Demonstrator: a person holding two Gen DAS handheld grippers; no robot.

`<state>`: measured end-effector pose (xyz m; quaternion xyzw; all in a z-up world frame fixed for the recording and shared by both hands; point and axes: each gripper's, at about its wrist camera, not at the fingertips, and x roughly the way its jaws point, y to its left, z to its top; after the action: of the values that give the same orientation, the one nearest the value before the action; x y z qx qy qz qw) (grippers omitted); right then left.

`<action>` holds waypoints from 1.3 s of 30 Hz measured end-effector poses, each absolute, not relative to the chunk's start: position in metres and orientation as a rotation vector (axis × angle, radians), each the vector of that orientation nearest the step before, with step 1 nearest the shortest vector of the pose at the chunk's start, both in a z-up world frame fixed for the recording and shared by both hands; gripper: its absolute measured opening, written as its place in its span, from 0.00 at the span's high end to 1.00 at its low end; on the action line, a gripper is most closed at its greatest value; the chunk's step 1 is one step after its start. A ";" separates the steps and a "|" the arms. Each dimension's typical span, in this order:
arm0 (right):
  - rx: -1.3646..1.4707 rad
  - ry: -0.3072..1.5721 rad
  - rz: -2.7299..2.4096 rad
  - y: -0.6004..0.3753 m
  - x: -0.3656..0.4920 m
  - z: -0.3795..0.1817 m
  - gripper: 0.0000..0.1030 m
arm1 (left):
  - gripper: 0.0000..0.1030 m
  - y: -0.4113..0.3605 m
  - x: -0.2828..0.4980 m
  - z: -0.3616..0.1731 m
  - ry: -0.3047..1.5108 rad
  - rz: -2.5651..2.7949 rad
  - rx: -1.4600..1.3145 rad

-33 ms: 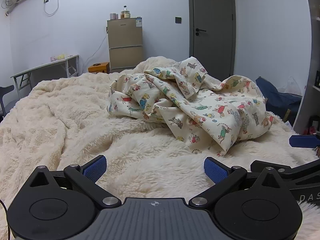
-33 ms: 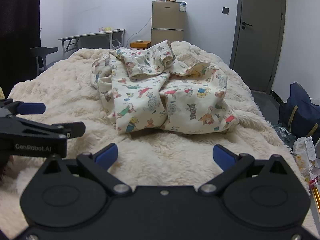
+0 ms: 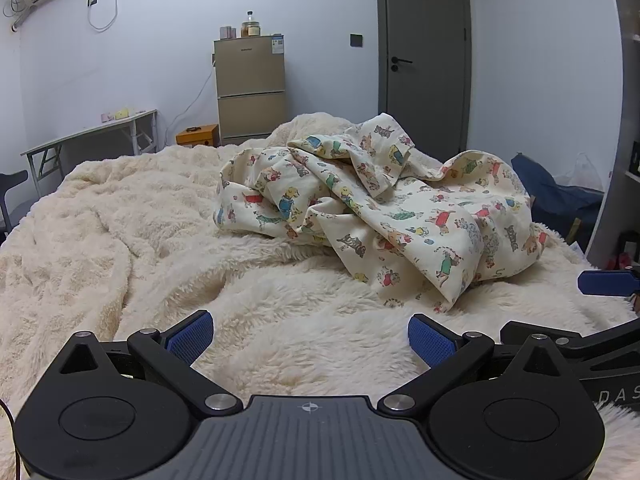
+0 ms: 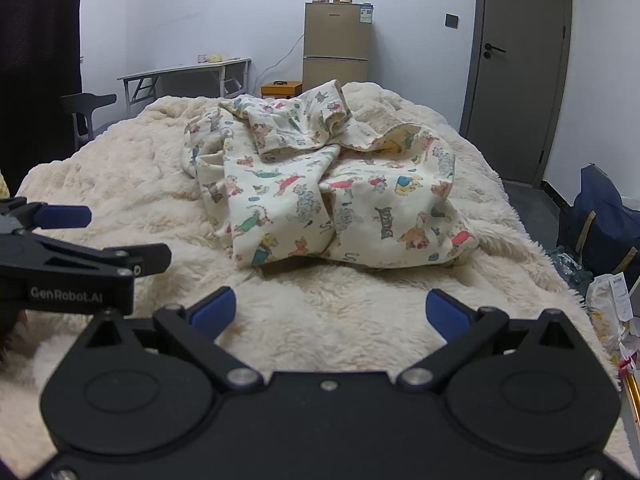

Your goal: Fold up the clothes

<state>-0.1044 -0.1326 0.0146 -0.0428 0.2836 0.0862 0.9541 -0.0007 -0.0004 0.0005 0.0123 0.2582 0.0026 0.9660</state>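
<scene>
Left wrist view: both grippers [image 3: 310, 338] [image 4: 330, 308] wide open, empty; crumpled printed garment [image 3: 380, 216] mid-blanket [image 3: 120, 220], perhaps pyjamas — risk pinching fleece or several layers.

Nothing has changed between the earlier pictures and now — the left claw [image 3: 310, 338], the right claw [image 4: 330, 308] and the crumpled printed garment [image 3: 384, 208] at twelve o'clock all lie exactly as before.

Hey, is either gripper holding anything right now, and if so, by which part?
Nothing is held. The left gripper and right gripper are both open and empty, short of the crumpled printed garment on the fluffy blanket.
</scene>
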 end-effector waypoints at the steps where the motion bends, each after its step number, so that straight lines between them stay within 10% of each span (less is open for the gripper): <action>1: -0.087 0.576 0.175 -0.133 -0.104 0.014 0.01 | 0.00 -0.001 -0.001 0.001 0.523 0.005 0.026; 39: -0.090 0.586 0.188 -0.132 -0.103 0.015 0.00 | 0.00 -0.002 0.000 0.001 0.518 -0.001 0.044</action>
<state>-0.1034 -0.1318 0.0150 -0.0442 0.2881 0.0925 0.9521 -0.0003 -0.0015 0.0015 0.0218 0.2562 -0.0005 0.9664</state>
